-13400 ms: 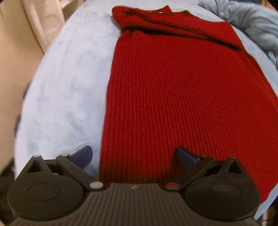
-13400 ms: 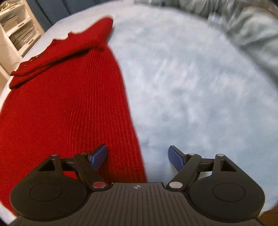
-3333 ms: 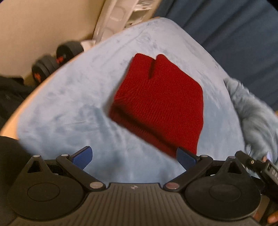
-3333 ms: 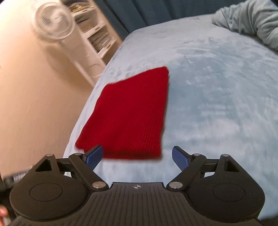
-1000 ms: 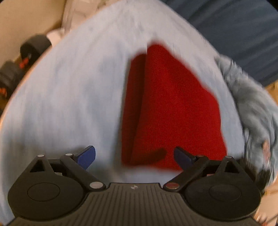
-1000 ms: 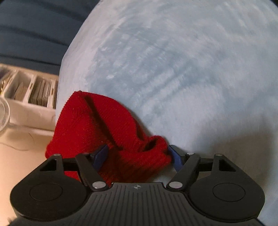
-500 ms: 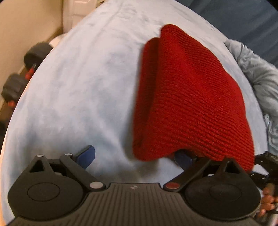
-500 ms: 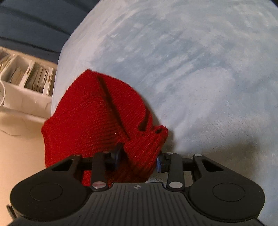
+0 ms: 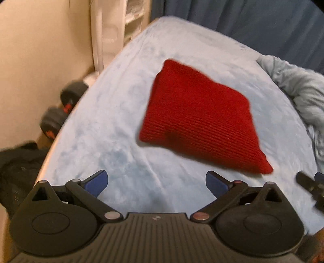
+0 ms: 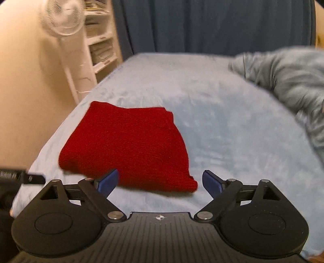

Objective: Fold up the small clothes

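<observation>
A red knit garment (image 9: 198, 119) lies folded into a compact square on the light blue blanket (image 9: 113, 125). It also shows in the right wrist view (image 10: 127, 145). My left gripper (image 9: 156, 182) is open and empty, held back from the garment's near edge. My right gripper (image 10: 160, 181) is open and empty, just in front of the garment's near edge, not touching it. The right gripper's tip shows at the right edge of the left wrist view (image 9: 311, 186).
A crumpled grey-blue garment (image 10: 287, 81) lies at the right of the bed. A white fan (image 10: 64, 18) and white shelves (image 10: 101, 46) stand beyond the bed's left side. Dumbbells (image 9: 60, 113) lie on the floor at left. A dark blue curtain (image 10: 202, 26) hangs behind.
My right gripper has opened and let go of the red garment. Both grippers have pulled back and up. The garment now lies flat, folded smaller.
</observation>
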{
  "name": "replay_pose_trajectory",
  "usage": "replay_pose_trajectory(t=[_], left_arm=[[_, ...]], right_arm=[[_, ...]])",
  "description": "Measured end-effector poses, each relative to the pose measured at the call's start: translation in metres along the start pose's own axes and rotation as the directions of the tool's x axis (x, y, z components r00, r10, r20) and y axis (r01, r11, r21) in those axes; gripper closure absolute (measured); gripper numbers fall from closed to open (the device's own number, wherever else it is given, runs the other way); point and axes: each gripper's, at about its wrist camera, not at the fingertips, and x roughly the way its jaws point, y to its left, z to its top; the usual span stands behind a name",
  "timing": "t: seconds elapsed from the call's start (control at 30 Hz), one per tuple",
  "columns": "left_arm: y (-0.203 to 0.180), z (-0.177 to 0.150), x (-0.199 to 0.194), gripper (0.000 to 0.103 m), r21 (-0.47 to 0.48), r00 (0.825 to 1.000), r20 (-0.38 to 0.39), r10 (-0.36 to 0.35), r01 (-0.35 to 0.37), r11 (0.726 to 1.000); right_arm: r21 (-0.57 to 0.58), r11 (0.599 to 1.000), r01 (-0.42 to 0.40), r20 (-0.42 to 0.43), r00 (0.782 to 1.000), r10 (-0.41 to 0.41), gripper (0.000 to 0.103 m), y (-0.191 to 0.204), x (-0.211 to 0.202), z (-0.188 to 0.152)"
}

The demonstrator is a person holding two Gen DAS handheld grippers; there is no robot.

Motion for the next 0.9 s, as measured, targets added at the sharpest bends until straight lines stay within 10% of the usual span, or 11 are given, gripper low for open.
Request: replay_pose_trajectory(t=[0.57,0.9], left_arm=[[-0.033,-0.042,-0.074,0.0,0.072,0.981,0.126,0.145,-0.155,0.985],[-0.034,-0.044,-0.073,0.0,0.092,0.989,0.11,0.099,-0.109,0.99]], right_arm=[[0.023,0.999,-0.046,0.039,0.998,0.045,0.011,0.018,-0.052,-0.042],[0.029,0.998,-0.047,0.012,0.999,0.047,0.011,0.02,-0.049,-0.044]])
